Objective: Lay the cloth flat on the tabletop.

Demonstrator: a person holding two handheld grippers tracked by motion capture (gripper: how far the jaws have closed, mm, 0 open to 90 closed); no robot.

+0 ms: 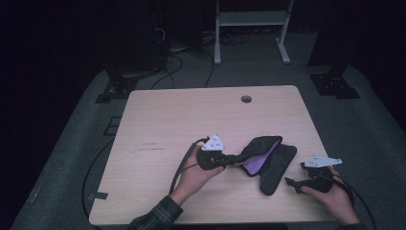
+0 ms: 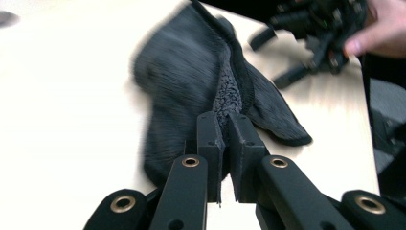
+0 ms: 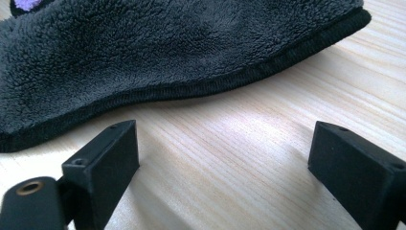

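Note:
A black fleece cloth [image 1: 272, 165] with a purple inner side [image 1: 257, 160] lies on the wooden table [image 1: 163, 129], right of centre. My left gripper [image 1: 230, 159] is shut on the cloth's left edge and lifts that flap off the table; in the left gripper view the jaws pinch the fuzzy hem [image 2: 225, 100] between them. My right gripper [image 1: 293, 184] rests low on the table just right of the cloth, jaws wide apart with bare wood between them. The cloth's ribbed edge [image 3: 201, 86] lies a little beyond its fingertips [image 3: 115, 148].
A round cable hole [image 1: 246, 99] sits near the table's far edge. Cables trail from both grippers over the near edge. Beyond the table stand a white frame [image 1: 251, 19] and dark stands on grey carpet.

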